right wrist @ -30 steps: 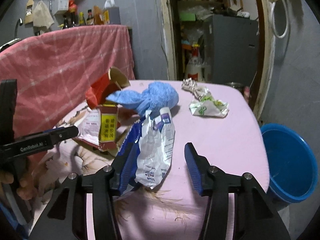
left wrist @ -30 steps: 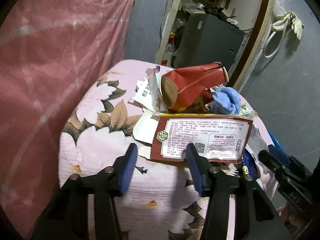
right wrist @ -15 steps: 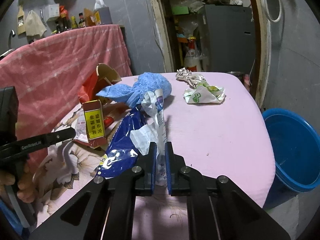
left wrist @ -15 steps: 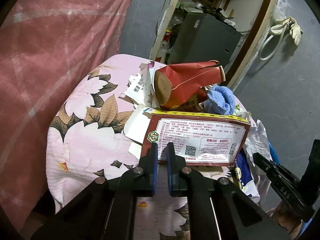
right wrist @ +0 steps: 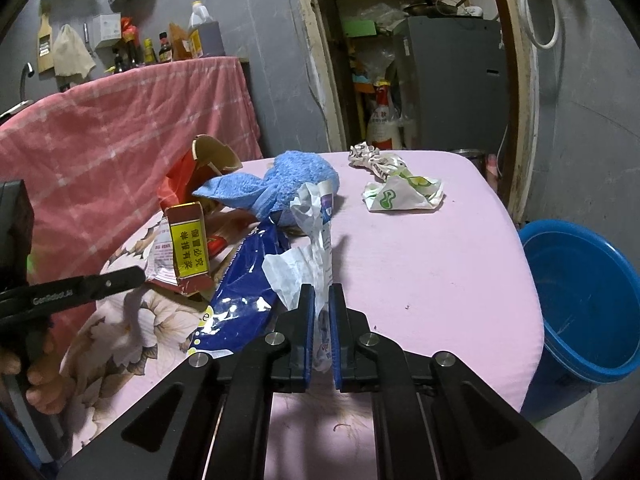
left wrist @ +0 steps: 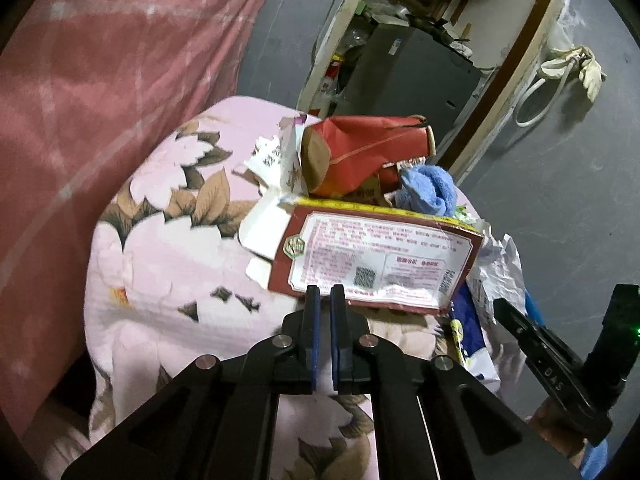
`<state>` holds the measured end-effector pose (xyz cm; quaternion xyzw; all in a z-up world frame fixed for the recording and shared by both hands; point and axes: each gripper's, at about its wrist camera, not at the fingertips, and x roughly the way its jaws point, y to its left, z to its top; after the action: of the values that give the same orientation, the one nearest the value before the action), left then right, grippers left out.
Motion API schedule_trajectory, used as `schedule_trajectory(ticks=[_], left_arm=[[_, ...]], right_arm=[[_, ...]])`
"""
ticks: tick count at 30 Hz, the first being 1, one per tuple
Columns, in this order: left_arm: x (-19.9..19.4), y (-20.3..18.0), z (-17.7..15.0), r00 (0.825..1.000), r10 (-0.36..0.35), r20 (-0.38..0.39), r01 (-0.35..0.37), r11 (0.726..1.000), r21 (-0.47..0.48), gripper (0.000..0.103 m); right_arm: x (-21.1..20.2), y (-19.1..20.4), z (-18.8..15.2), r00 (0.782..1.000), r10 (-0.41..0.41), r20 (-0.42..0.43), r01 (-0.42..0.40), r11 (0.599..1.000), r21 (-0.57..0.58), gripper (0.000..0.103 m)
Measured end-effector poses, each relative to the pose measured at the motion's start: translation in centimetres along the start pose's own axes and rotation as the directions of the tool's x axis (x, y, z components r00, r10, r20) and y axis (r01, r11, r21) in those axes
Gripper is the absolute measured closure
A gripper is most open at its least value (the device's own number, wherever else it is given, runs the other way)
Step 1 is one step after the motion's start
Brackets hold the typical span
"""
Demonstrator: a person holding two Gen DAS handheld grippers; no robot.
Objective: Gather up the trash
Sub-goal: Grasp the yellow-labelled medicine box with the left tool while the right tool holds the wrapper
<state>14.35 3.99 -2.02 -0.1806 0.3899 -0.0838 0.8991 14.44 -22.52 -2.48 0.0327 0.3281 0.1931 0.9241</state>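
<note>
A flattened red and white carton (left wrist: 376,264) leans on the trash pile on the flower-print cloth (left wrist: 168,264). My left gripper (left wrist: 325,292) is shut on the carton's near edge. From the right wrist view, the left gripper (right wrist: 138,276) touches the carton (right wrist: 184,256) by its yellow side. A crumpled white and blue plastic bag (right wrist: 308,264) rises from between my right gripper (right wrist: 322,292), which is shut on it. Behind lie a red paper bag (left wrist: 360,152), a blue towel (right wrist: 288,184), torn white paper (left wrist: 276,160) and a crumpled green and white wrapper (right wrist: 400,196).
A blue bucket (right wrist: 580,300) stands on the floor beside the pink table's (right wrist: 432,280) right edge. A red checked cloth (left wrist: 100,100) covers a counter to the left. Behind the table an open doorway shows a grey cabinet (right wrist: 452,80). A hand (right wrist: 32,376) holds the left gripper.
Both grippers have gone from open to shut. The left closed on the carton's near edge. The right closed on the plastic bag, which bunched up and now stands taller.
</note>
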Motion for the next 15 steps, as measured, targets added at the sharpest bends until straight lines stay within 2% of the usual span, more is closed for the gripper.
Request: schedule_trajectory(ticks=[2, 6, 8, 10, 15], left_arm=[[0.0, -0.1, -0.1, 1.0, -0.009, -0.013, 0.009, 1.0, -0.011, 0.097], [-0.1, -0.7, -0.1, 1.0, 0.019, -0.01, -0.019, 1.0, 0.003, 0.09], [-0.3, -0.9, -0.1, 1.0, 0.027, -0.007, -0.027, 1.0, 0.008, 0.076], [-0.8, -1.3, -0.2, 0.998, 0.054, 0.015, -0.054, 0.998, 0.023, 0.067], [-1.3, -3.0, -0.2, 0.994, 0.085, 0.072, -0.093, 0.988, 0.12, 0.055]], right_arm=[[-0.1, -0.1, 0.0, 1.0, 0.0, 0.003, 0.0, 1.0, 0.001, 0.097], [-0.3, 0.3, 0.1, 1.0, -0.016, 0.013, 0.016, 1.0, -0.024, 0.097], [-0.5, 0.5, 0.1, 1.0, -0.024, 0.02, 0.025, 0.999, -0.039, 0.097], [-0.5, 0.5, 0.1, 1.0, -0.021, 0.021, 0.022, 0.999, -0.042, 0.097], [-0.6, 0.3, 0.0, 0.999, -0.018, 0.027, 0.019, 0.999, -0.036, 0.097]])
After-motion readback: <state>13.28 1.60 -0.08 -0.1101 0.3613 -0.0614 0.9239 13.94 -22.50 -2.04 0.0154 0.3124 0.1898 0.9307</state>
